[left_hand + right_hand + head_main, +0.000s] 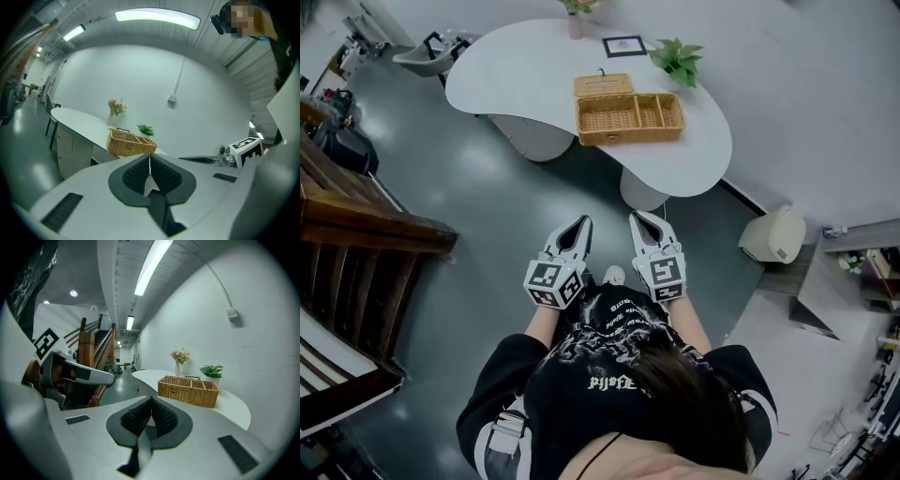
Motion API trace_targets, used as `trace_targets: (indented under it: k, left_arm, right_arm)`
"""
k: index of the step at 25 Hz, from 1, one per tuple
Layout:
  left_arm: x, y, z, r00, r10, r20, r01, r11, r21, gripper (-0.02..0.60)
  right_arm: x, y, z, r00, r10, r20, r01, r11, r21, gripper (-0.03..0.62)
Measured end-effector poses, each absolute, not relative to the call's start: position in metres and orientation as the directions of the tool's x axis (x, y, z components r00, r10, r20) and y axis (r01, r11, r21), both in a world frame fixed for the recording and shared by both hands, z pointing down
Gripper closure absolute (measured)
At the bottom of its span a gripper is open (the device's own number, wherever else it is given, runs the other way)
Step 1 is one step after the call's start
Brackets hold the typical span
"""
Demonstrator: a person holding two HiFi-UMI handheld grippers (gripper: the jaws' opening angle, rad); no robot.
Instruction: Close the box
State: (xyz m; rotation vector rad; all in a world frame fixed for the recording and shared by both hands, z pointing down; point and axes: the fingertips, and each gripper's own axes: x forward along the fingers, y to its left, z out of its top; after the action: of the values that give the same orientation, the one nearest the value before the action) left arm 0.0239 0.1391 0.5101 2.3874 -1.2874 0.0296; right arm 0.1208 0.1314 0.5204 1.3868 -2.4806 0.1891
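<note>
Head view: wicker box (630, 117) on white curved table (516, 66), lid open at far side, potted plant (677, 59) near it. 2 grippers side by side over grey floor (487, 206), well short of table: left gripper (580, 223), right gripper (639, 218). Left gripper view: jaws pressed together, nothing between; box ahead on table. Right gripper view: jaws together, empty; box ahead-right.

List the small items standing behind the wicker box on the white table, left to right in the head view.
flower vase → black-framed card → green potted plant
</note>
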Motion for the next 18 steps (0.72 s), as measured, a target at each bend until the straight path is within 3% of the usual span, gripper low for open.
trace_targets:
  k: [8,18]
  left_arm:
    - [0.017,0.12,0.518,0.548,-0.803,0.232,-0.814,-0.448,0.37,0.555]
    - [0.014,0.049,0.513,0.559,-0.797,0.23,-0.811,-0.468,0.351,0.557]
  right_arm:
    - [0.113,0.125,0.526,-0.555,-0.77,0.315,-0.815,0.579,-0.024,0.569]
    - [0.116,0.068,0.52,-0.521,-0.789,0.326,-0.837,0.546,-0.015,0.569]
